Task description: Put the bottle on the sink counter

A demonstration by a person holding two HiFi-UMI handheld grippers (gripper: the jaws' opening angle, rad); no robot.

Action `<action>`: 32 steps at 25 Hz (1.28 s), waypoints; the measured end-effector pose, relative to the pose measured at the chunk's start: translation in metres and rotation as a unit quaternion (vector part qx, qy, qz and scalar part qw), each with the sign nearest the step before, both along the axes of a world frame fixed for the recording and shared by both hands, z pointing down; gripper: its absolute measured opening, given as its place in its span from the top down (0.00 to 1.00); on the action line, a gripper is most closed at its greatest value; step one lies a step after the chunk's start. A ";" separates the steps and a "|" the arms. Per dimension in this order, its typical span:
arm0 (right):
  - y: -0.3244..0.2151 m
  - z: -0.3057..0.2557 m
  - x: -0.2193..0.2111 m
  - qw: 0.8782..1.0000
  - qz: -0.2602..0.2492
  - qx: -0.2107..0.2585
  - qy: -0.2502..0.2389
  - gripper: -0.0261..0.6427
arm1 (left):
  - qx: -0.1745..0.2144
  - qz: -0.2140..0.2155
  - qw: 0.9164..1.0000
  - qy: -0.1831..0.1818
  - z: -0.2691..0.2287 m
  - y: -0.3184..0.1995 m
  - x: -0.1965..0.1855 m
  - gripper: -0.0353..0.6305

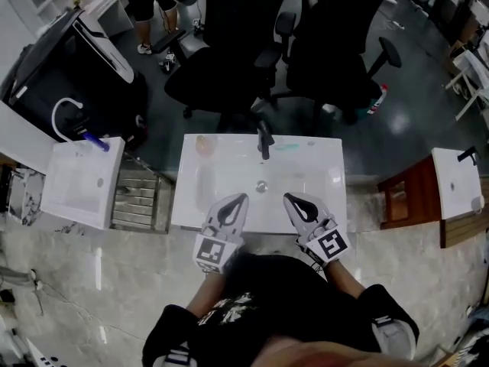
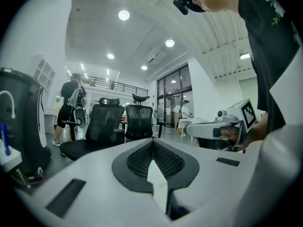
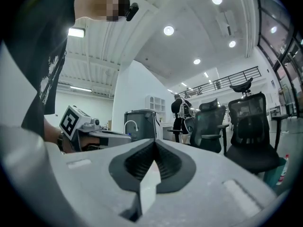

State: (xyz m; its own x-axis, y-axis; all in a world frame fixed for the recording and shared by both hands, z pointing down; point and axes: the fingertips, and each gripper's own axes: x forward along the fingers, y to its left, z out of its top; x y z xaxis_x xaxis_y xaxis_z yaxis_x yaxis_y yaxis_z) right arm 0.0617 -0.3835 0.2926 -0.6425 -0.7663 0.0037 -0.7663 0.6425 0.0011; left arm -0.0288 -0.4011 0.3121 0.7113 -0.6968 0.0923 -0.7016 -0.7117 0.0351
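Observation:
The white sink counter (image 1: pixel 321 197) lies straight ahead in the head view, with a black tap (image 1: pixel 264 139) at its far edge and a drain (image 1: pixel 261 186) in the basin. On the counter's left part lies a pale, see-through shape with an orange end (image 1: pixel 202 163), likely the bottle; it is faint. My left gripper (image 1: pixel 241 199) and right gripper (image 1: pixel 289 198) hover side by side over the counter's near edge, both pointing level. Each one's own view shows the jaws meeting with nothing between them: left gripper (image 2: pixel 152 141), right gripper (image 3: pixel 154 141).
Two black office chairs (image 1: pixel 229 67) stand just beyond the counter. A red-capped bottle (image 1: pixel 377 98) stands on the floor by the right chair. A second white sink (image 1: pixel 80 178) sits left, a wooden cabinet (image 1: pixel 401 197) right. A person (image 1: pixel 145 6) stands far left.

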 end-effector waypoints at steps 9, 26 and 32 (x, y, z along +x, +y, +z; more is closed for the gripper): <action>0.013 -0.011 0.026 1.000 0.016 0.012 -0.007 0.97 | 0.056 0.008 0.998 -0.017 -0.016 0.018 0.032 0.93; 0.030 -0.019 -0.001 0.998 0.034 0.025 0.054 0.97 | 0.063 -0.024 0.998 0.008 -0.036 0.054 0.026 0.93; 0.042 -0.017 0.004 0.997 0.039 0.022 0.056 0.97 | 0.054 -0.020 0.998 -0.008 -0.028 0.070 0.027 0.93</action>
State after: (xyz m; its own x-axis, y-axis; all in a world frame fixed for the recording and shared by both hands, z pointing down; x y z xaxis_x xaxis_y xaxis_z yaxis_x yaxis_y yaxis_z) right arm 0.0655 -0.3417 0.2754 -0.5790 -0.8145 0.0370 -0.8070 0.5790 0.1163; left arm -0.0019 -0.3307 0.2846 0.6818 -0.7310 0.0256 -0.7294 -0.6821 -0.0522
